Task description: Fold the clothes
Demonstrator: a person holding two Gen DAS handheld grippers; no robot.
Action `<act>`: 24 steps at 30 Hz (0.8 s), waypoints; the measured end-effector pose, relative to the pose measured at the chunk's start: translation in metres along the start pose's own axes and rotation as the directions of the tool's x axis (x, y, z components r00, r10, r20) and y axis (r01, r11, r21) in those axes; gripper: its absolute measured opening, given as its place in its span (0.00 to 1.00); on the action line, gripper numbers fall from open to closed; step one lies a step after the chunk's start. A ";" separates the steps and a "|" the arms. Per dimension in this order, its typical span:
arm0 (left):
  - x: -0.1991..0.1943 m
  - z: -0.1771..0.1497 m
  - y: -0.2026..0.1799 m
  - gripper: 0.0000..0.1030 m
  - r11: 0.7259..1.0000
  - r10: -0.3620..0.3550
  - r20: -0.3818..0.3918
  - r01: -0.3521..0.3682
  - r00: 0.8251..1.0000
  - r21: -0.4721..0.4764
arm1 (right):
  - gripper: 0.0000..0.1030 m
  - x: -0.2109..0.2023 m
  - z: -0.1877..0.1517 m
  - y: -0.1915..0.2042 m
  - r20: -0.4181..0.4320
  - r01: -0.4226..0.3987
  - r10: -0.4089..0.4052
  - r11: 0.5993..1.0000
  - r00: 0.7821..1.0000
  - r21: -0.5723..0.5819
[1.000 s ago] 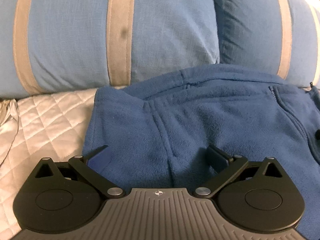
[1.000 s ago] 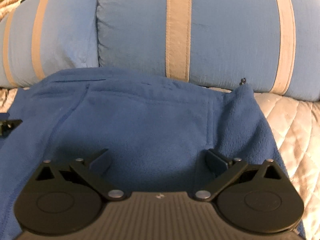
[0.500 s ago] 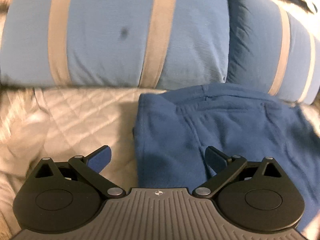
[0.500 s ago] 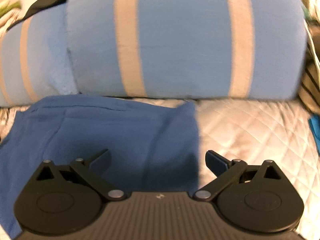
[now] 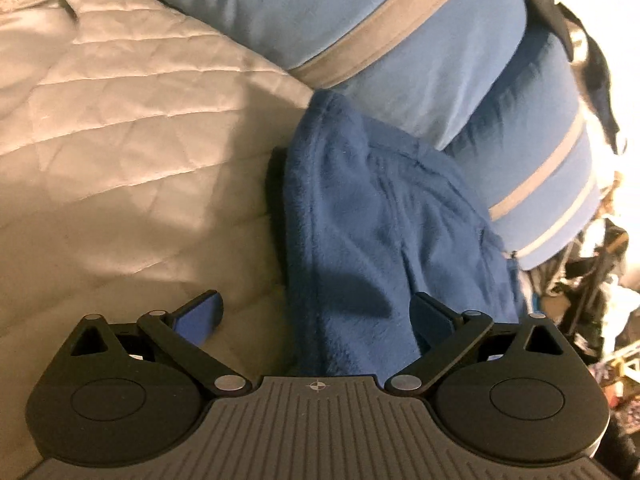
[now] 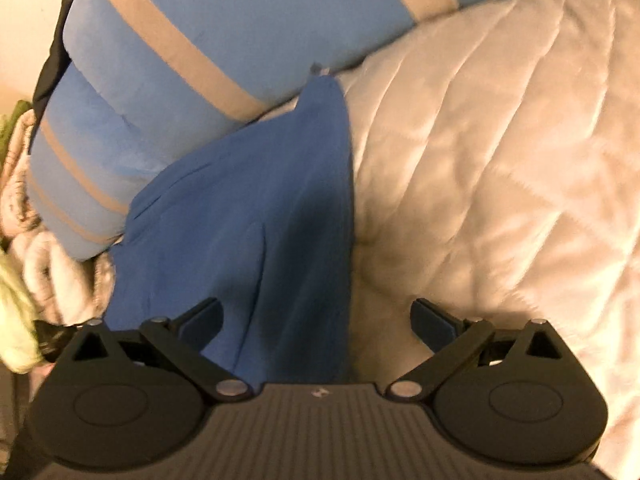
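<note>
A dark blue fleece garment (image 5: 380,216) lies folded on the quilted bedspread, its far end against the pillows. My left gripper (image 5: 316,312) is open and hovers over the garment's left edge, one finger above the bedspread and the other above the fleece. The right wrist view shows the same fleece garment (image 6: 248,208) from its other side. My right gripper (image 6: 316,316) is open over the garment's right edge, nothing between its fingers.
Light blue pillows with tan stripes (image 5: 360,28) (image 6: 192,32) lie along the head of the bed. The pale quilted bedspread (image 5: 120,140) (image 6: 500,160) spreads out on either side of the garment. Cluttered items (image 5: 600,292) and bundled cloth (image 6: 24,248) sit past the bed's edges.
Both grippers have drawn apart, the left swinging left and the right swinging right, each tilting. They now sit over the garment's outer edges instead of over its middle. Both stayed open.
</note>
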State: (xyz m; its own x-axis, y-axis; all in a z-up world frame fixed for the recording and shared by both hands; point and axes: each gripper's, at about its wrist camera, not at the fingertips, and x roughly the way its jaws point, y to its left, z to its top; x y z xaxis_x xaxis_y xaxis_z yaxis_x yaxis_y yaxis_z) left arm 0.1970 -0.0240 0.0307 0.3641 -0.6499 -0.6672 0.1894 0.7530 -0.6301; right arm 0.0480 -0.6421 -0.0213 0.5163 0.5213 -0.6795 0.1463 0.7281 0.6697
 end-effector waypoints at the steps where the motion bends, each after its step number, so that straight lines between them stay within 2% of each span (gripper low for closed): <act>1: 0.002 0.001 0.003 0.99 0.999 -0.029 0.001 0.029 1.000 -0.023 | 1.00 0.001 -0.001 -0.001 0.004 -0.019 0.019 1.000 1.000 -0.004; 4: 0.010 0.003 0.008 0.99 0.989 -0.128 -0.012 0.127 0.992 -0.081 | 0.99 0.007 0.001 -0.007 0.016 -0.083 0.083 0.996 0.996 0.022; 7: 0.020 0.003 0.006 0.99 0.975 -0.204 -0.028 0.200 0.979 -0.100 | 0.99 0.013 0.006 -0.008 0.017 -0.134 0.133 0.990 0.991 0.041; 11: 0.027 0.001 -0.001 0.98 0.972 -0.226 -0.040 0.223 0.973 -0.082 | 0.97 0.022 0.009 -0.005 0.012 -0.171 0.171 0.985 0.985 0.024; 13: 0.028 0.001 0.000 0.82 0.975 -0.208 -0.038 0.204 0.977 -0.091 | 0.94 0.025 0.009 -0.006 0.016 -0.186 0.186 0.982 0.982 0.026; 14: 0.027 0.001 0.002 0.67 0.977 -0.193 -0.035 0.189 0.981 -0.104 | 0.93 0.025 0.009 -0.006 0.019 -0.193 0.192 0.981 0.981 0.026; 15: 0.026 0.000 0.005 0.54 0.977 -0.178 -0.033 0.173 0.983 -0.122 | 0.89 0.026 0.009 -0.007 0.020 -0.195 0.194 0.980 0.981 0.030; 16: 0.025 0.000 0.008 0.49 0.977 -0.166 -0.032 0.160 0.986 -0.140 | 0.85 0.027 0.009 -0.008 0.020 -0.193 0.193 0.980 0.981 0.037; 18: 0.023 -0.003 0.009 0.40 0.975 -0.161 -0.024 0.155 0.987 -0.157 | 0.64 0.029 0.009 -0.009 0.022 -0.185 0.184 0.981 0.983 0.057; 19: 0.022 -0.004 0.007 0.37 0.975 -0.158 -0.018 0.154 0.987 -0.161 | 0.60 0.031 0.009 -0.010 0.023 -0.174 0.173 0.982 0.985 0.071; 20: 0.021 -0.005 0.004 0.32 0.976 -0.152 -0.010 0.148 0.988 -0.161 | 0.50 0.032 0.009 -0.011 0.023 -0.162 0.161 0.983 0.987 0.080; 21: 0.020 -0.006 0.001 0.29 0.978 -0.141 -0.001 0.139 0.990 -0.158 | 0.44 0.033 0.008 -0.011 0.024 -0.152 0.151 0.984 0.988 0.088; 22: 0.018 -0.008 -0.003 0.29 0.982 -0.119 0.009 0.119 0.993 -0.147 | 0.43 0.034 0.007 -0.011 0.026 -0.145 0.143 0.985 0.989 0.094; 24: 0.012 -0.011 -0.014 0.26 0.991 -0.068 0.029 0.071 0.997 -0.116 | 0.32 0.032 0.006 -0.008 0.034 -0.113 0.110 0.990 0.993 0.088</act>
State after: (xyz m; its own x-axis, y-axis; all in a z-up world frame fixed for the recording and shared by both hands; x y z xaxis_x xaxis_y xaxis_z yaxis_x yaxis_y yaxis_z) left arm 0.1888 -0.0435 0.0266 0.3764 -0.6961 -0.6114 0.1079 0.6883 -0.7173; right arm 0.0685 -0.6336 -0.0469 0.5580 0.5827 -0.5908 0.1611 0.6224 0.7660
